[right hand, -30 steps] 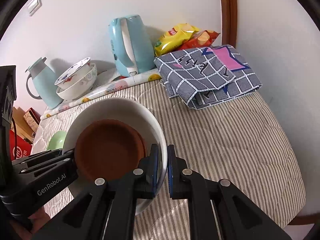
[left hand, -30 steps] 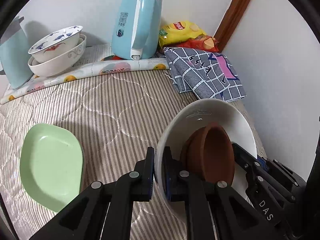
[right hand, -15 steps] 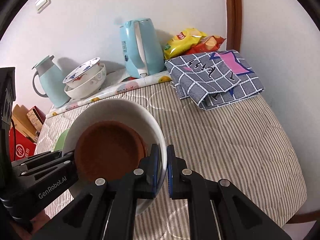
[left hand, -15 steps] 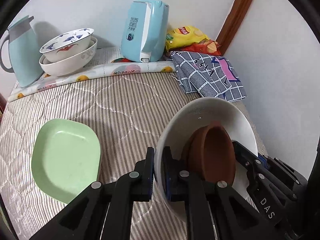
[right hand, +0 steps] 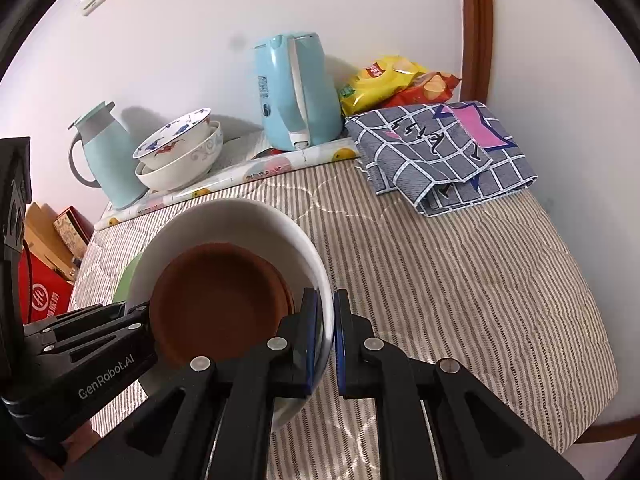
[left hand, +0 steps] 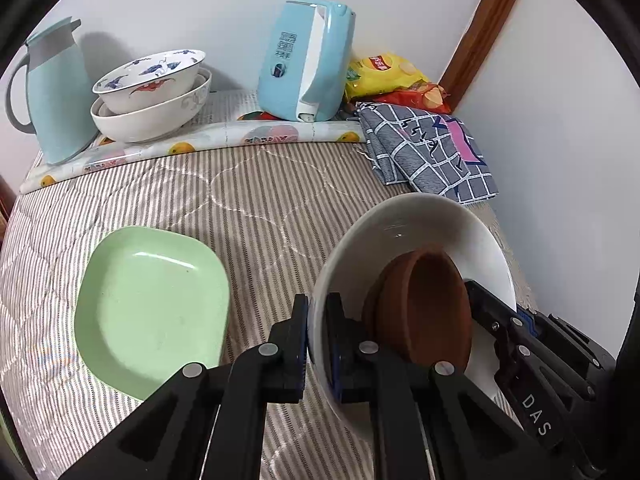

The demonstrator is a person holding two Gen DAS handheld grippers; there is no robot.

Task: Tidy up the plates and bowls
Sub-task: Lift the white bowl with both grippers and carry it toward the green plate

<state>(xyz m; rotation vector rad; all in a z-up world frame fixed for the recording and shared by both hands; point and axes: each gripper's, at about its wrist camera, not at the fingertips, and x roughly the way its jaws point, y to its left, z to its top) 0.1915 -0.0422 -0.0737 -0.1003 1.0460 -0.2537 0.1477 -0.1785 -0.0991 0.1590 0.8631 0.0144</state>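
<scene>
Two grippers hold one big white bowl up over the striped cloth. The left gripper has its jaws pinched tight on the bowl's rim, one finger inside the bowl and one outside. The right gripper pinches the rim on the other side the same way. Both sets of jaws are almost shut, with only the thin wall of the bowl between them.

Inside the white bowl sits a brown dish. It lies between the two grippers, close to the inside finger of each one.

Out past the left gripper's outer finger lies a green plate, flat on the cloth and not touching the jaws.

Far ahead of both grippers, by the wall, two bowls are stacked. The top one has blue and red flowers. A light blue jug stands beside the stack, and a light blue kettle stands on the other side. Ahead of the right gripper lie a folded checked cloth and yellow and red snack bags behind it.
</scene>
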